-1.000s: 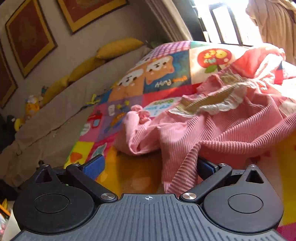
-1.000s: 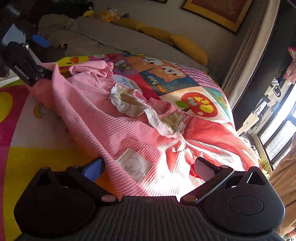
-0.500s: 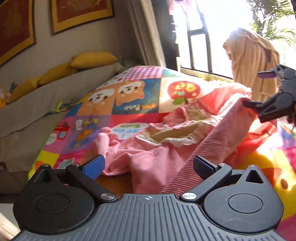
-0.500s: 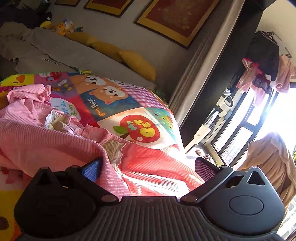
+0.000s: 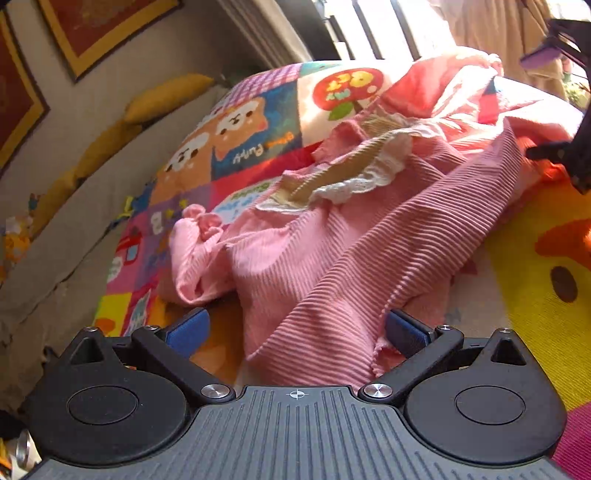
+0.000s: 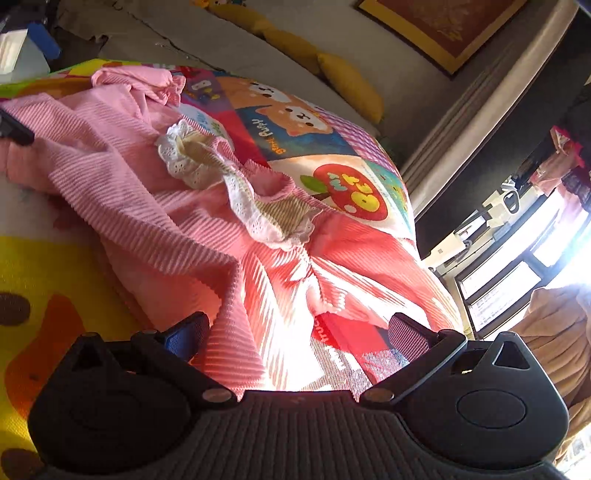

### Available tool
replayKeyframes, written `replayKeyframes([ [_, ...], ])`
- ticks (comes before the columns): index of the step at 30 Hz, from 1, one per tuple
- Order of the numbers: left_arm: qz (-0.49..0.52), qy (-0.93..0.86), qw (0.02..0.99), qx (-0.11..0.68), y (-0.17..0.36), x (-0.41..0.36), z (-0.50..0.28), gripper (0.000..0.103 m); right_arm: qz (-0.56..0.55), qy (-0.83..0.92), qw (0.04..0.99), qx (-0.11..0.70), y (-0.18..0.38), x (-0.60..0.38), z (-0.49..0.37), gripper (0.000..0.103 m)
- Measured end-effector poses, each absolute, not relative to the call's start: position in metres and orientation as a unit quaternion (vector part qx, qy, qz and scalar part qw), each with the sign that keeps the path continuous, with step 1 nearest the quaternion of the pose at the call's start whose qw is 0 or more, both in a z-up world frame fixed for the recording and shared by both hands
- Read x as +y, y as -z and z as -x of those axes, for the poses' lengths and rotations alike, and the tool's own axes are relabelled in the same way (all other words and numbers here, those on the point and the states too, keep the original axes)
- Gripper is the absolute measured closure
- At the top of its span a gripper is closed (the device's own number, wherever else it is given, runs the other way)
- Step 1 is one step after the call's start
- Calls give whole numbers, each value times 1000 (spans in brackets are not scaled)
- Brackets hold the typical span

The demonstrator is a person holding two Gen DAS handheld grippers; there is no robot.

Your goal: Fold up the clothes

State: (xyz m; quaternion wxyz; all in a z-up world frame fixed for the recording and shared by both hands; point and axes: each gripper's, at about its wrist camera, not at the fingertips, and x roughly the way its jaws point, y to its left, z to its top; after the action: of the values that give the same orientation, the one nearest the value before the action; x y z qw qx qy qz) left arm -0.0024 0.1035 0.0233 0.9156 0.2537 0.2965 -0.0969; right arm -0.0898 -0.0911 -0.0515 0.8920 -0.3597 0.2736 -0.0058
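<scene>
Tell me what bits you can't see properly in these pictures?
- Ribbed pink garment: its near hem drops behind the gripper body in both wrist views.
- Right wrist view: window glare washes out the cloth between the fingers.
- Left wrist view: the right gripper is cut off by the edge.

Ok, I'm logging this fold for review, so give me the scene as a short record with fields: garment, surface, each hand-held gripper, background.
garment: pink ribbed top with white lace collar, crumpled, not yet folded
surface: colourful cartoon play mat
left hand-held gripper: jaws wide open, hem lying between them
right hand-held gripper: jaws wide open, sunlit fabric between them
background: yellow cushions, framed picture, bright window
</scene>
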Motion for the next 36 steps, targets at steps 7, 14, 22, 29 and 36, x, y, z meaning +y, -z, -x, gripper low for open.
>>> replayKeyframes([
  [7, -261, 39, 916, 303, -26, 137, 2, 0, 353, 145, 896, 229, 60, -121, 91, 0],
  [14, -266, 28, 918, 294, -31, 147, 17, 0, 318, 170, 907, 219, 40, -143, 100, 0],
  [22, -305, 81, 895, 315, -9, 127, 24, 0, 348, 109, 889, 276, 59, -131, 99, 0],
  [29, -298, 78, 900, 309, -7, 121, 25, 0, 338, 76, 898, 272, 68, -114, 112, 0],
  [36, -295, -65, 924, 235, -45, 156, 21, 0, 276, 168, 923, 207, 27, -148, 112, 0],
])
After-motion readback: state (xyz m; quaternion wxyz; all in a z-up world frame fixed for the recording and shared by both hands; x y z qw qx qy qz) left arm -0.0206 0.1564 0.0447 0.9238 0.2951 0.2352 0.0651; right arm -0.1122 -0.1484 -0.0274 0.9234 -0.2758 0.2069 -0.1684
